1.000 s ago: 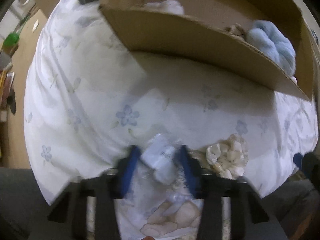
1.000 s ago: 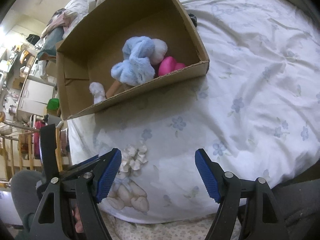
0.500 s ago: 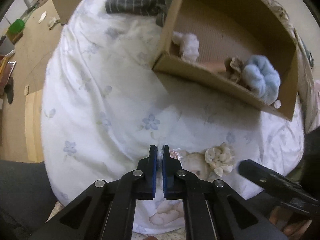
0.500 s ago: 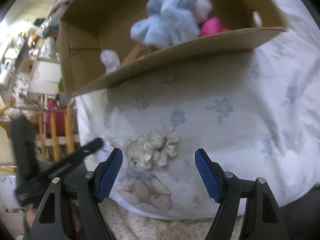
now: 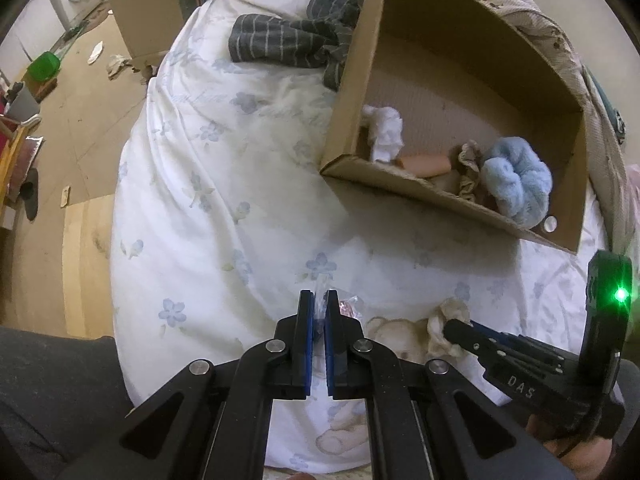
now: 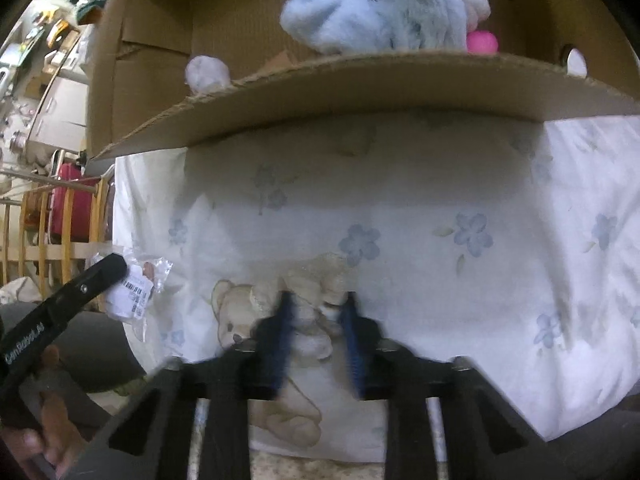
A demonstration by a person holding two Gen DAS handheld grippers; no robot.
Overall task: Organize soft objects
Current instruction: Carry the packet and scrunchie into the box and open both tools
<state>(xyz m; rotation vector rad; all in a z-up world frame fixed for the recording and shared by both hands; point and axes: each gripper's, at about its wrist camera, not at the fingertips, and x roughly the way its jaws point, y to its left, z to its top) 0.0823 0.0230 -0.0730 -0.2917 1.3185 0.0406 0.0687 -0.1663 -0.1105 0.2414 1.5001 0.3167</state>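
Observation:
My left gripper is shut on a small clear plastic packet and holds it above the flowered bedsheet. My right gripper is closing around a cream scrunchie that lies on the sheet; it also shows in the left wrist view. A cardboard box further back holds a fluffy light blue scrunchie, a beige scrunchie, a white soft item and a pink one.
A dark striped cloth lies on the bed beside the box's far corner. The bed edge drops to a wooden floor at left. A wooden rack stands left of the bed.
My left gripper has lifted and pulled back with the packet shut in it. My right gripper has moved down onto the cream scrunchie and its jaws have narrowed around it.

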